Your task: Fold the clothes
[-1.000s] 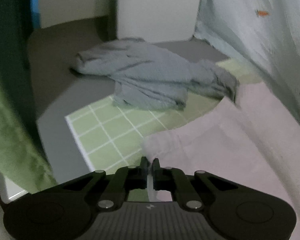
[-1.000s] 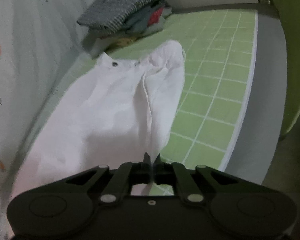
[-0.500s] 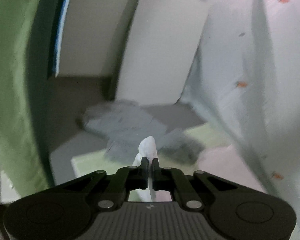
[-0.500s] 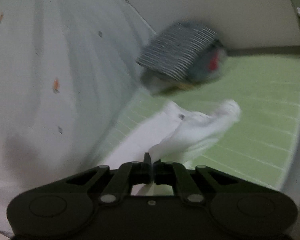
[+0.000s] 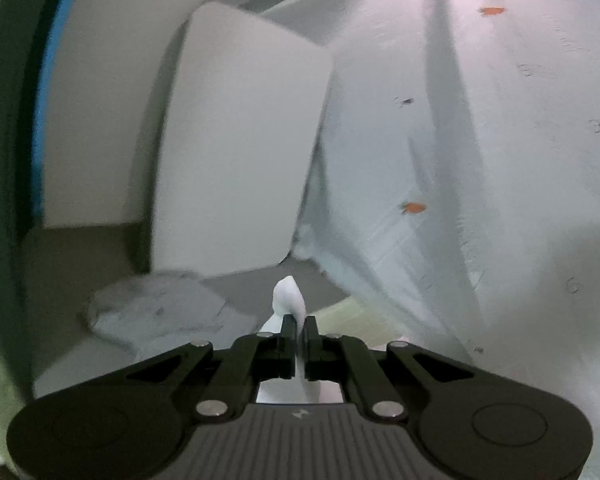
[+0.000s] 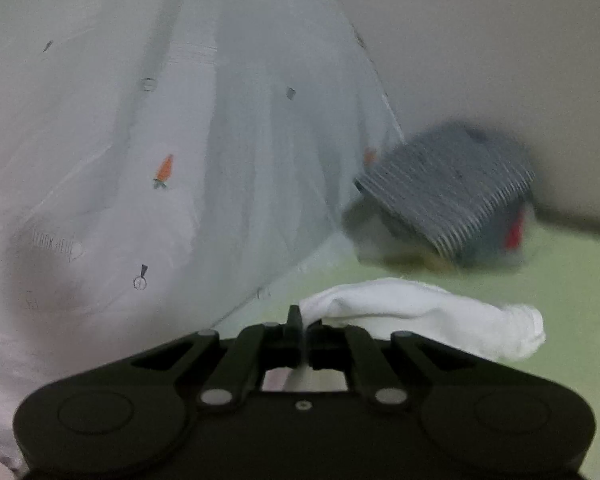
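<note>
A white garment is held by both grippers and lifted off the green checked mat. My left gripper (image 5: 299, 322) is shut on a fold of the white garment (image 5: 287, 294), which pokes up above the fingertips. My right gripper (image 6: 300, 322) is shut on another edge of the white garment (image 6: 432, 312); the cloth hangs to the right as a bunched roll above the mat (image 6: 572, 264).
A grey crumpled garment (image 5: 160, 308) lies on the grey surface ahead of the left gripper. A stack of folded clothes with a striped top (image 6: 448, 196) sits at the mat's far end. A white carrot-print sheet (image 6: 140, 140) hangs alongside; it also shows in the left wrist view (image 5: 460, 160).
Both grippers have lifted and tilted upward with the white garment, raising it off the mat. The garment, spread flat a second ago, now hangs bunched between them.
</note>
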Demonstrator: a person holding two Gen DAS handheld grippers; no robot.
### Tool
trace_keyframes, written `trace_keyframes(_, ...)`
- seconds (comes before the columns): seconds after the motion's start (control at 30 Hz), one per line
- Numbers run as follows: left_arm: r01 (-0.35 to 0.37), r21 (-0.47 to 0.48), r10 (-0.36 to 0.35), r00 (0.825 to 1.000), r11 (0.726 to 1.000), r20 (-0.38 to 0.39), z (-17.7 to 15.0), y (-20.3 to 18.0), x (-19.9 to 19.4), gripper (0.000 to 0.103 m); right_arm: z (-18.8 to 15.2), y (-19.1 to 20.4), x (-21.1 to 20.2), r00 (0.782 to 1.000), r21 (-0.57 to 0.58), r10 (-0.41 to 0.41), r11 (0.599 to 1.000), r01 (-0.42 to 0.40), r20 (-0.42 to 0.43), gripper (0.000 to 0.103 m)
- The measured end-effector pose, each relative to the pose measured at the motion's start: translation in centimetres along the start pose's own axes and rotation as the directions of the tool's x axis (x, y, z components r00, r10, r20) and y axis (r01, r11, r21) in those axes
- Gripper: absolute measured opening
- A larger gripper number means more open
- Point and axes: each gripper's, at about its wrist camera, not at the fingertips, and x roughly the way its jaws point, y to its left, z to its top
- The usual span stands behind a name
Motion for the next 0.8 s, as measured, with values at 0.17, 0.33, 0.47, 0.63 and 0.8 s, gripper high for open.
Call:
trace_keyframes(0.17, 0.000, -0.034, -0.001, 1.000, 0.999, -0.020, -0.2, -3.7, 5.9, 0.004, 0.1, 2.3, 5.0, 0.999, -0.058, -0.040, 0.998, 0.041, 0.003, 0.003)
trace_keyframes(0.33, -0.007, -0.019, 0.004, 0.993, 1.000, -0.118, -1.6, -7.8, 13.6, 0.004, 0.3, 4.7, 10.0, 0.997, -0.115, -0.081, 0.990, 0.081, 0.009, 0.003)
trace_keyframes(0.47, 0.031, 0.035, -0.026, 0.991, 0.999, -0.130, -1.3, -12.8, 21.2, 0.004, 0.6, 7.1, 16.1, 0.995, -0.155, -0.102, 0.983, 0.101, 0.002, 0.003)
trace_keyframes(0.63, 0.102, 0.120, -0.081, 0.983, 0.988, -0.165, -2.5, -20.1, 33.0, 0.005, 1.0, 10.6, 26.4, 0.995, -0.192, -0.103, 0.976, 0.099, -0.011, 0.003)
trace_keyframes(0.8, 0.092, 0.150, -0.037, 0.943, 0.984, -0.332, -7.8, -23.1, 41.9, 0.038, -1.3, 11.9, 35.4, 0.966, -0.200, -0.210, 0.963, 0.178, -0.151, 0.015)
